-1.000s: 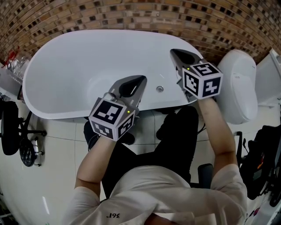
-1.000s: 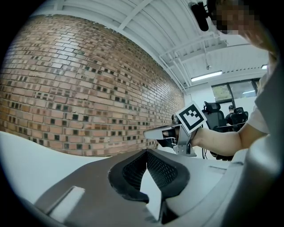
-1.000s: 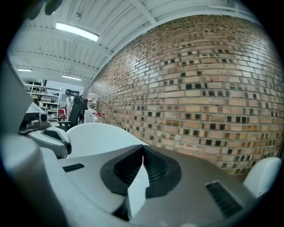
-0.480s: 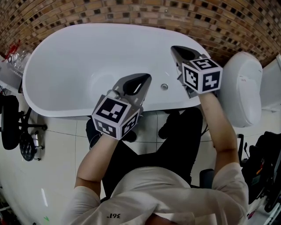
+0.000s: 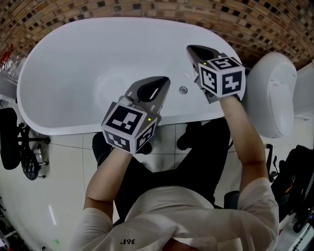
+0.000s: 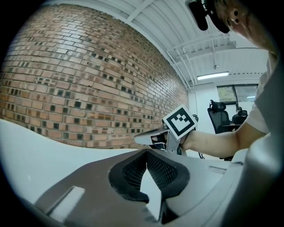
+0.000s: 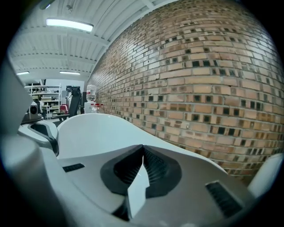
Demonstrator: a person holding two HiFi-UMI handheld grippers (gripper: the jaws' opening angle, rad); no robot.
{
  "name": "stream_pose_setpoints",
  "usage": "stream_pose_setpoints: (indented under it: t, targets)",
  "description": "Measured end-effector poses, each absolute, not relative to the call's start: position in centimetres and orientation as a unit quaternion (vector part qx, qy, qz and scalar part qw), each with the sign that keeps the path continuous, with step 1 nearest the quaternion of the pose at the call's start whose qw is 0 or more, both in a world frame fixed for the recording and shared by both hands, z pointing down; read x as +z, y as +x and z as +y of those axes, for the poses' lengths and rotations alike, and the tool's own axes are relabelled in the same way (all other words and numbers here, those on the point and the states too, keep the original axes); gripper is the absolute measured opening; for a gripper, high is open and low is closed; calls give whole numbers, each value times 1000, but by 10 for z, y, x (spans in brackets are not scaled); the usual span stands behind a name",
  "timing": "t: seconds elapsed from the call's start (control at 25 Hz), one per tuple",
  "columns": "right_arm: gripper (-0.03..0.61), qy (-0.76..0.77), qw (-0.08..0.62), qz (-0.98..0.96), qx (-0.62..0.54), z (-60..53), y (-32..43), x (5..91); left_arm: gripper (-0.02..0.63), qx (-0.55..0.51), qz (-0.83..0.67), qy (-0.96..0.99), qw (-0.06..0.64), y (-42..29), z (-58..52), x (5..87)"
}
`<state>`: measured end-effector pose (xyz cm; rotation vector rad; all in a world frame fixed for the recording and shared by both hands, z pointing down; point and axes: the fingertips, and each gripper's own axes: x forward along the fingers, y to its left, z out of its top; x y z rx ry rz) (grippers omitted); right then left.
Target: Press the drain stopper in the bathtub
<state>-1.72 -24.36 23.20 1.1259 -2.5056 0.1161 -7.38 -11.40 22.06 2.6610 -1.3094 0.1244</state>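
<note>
Approach step: left claw and right claw, both closed and empty, are held over the bathtub; one must be lowered onto the drain stopper.

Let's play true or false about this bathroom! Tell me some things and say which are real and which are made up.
1. The bathtub is white. True.
2. The left claw is pressing the drain stopper. False: the stopper sits bare between the two claws.
3. Both the left claw and the right claw are shut and hold nothing. True.
4. The wall behind the tub is painted blue. False: it is brown brick.
5. The toilet stands on the person's left. False: it is on the right.
</note>
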Motion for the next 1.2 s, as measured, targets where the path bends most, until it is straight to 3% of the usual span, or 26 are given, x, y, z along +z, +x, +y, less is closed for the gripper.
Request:
stream_pose_setpoints:
  t: [0.72, 1.2]
  targets:
    - [12, 397, 253, -877, 97, -317, -18, 341, 8, 97, -414, 896, 126, -50, -192, 288]
    - [12, 399, 321, -846, 146, -359, -5, 444, 8, 140, -400, 886, 188, -39, -234, 359]
